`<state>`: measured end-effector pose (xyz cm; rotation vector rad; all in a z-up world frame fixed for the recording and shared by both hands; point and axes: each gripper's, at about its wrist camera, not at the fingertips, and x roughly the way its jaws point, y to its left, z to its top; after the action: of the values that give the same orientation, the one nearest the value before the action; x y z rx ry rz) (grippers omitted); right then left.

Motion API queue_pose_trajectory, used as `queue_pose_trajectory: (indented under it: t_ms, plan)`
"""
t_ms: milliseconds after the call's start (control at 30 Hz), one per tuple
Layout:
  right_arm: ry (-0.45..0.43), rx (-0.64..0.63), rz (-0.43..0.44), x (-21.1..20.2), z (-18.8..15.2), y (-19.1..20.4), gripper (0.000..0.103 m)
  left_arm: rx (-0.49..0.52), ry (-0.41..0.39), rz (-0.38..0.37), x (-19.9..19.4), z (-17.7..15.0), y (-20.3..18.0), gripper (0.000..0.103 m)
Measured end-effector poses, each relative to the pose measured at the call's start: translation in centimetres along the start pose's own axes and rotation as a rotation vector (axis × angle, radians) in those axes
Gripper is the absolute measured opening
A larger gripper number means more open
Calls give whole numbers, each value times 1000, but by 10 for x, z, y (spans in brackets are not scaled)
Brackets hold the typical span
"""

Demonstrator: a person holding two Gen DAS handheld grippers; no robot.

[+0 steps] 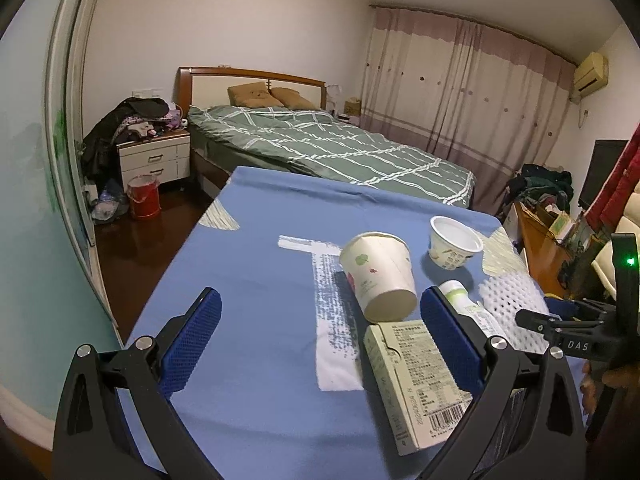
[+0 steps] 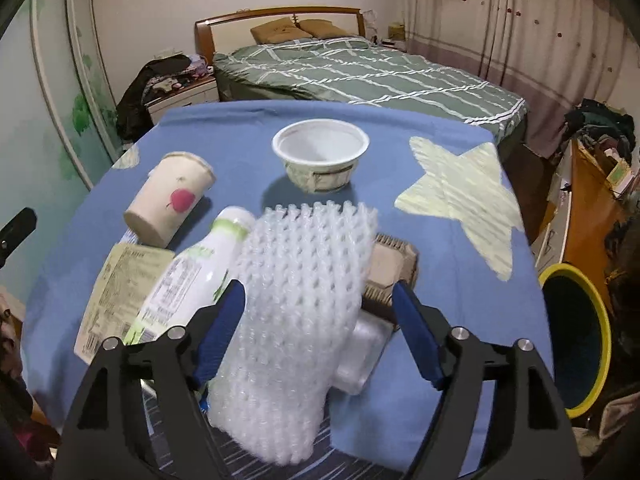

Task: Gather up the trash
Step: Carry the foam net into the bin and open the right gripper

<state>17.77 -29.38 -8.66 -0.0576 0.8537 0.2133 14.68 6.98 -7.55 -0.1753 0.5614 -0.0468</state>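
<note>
Right tongs (image 2: 316, 304) were spread wide around the white foam net (image 2: 296, 292) without pinching it, left tongs (image 1: 320, 312) gaped empty over the tabletop (image 1: 248, 216) beside the paper cup (image 1: 378, 276).

Plainly a lived-in home bedroom. Wooden-headboard double bed (image 1: 320, 140) under a green quilt crossed with white stripes, two tan pillows (image 1: 268, 96) at its head. White two-drawer nightstand (image 1: 154, 162) heaped with dark clothes. Pale floor-length curtains with pink bands (image 1: 460, 88) along the far wall, beige wall-mounted air conditioner (image 1: 591, 72) beside them. Mirrored sliding wardrobe door (image 1: 68, 120) at left, dark polished wood floor (image 1: 160, 236) below.
</note>
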Motion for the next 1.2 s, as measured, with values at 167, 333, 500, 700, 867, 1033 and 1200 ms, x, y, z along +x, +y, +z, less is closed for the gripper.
queue_pose_trajectory:
  t_ms: [167,333,500,700,867,1033,1200]
  plan:
    - [-49,-8,-8,-5,-3,1,53,4,-3,-3,-2,-4,-7,98]
    - [-72,-32,-3,-12,-3,4,20,9,-2,-6,-5,-6,-9,98]
    - [-107,23,69,-27,1,-9,15,16,1,-14,-6,-8,-15,98]
    - [-184,99,49,-57,6,-44,16,36,7,-28,-9,-9,-24,98]
    - [-215,205,-58,-71,-3,-100,16,60,13,-37,-10,-9,-33,98]
    - [-209,328,-203,-75,-20,-171,17,88,23,-51,-8,-8,-46,98]
    - [-145,417,-318,-56,-37,-237,19,107,34,-66,-4,-9,-65,98]
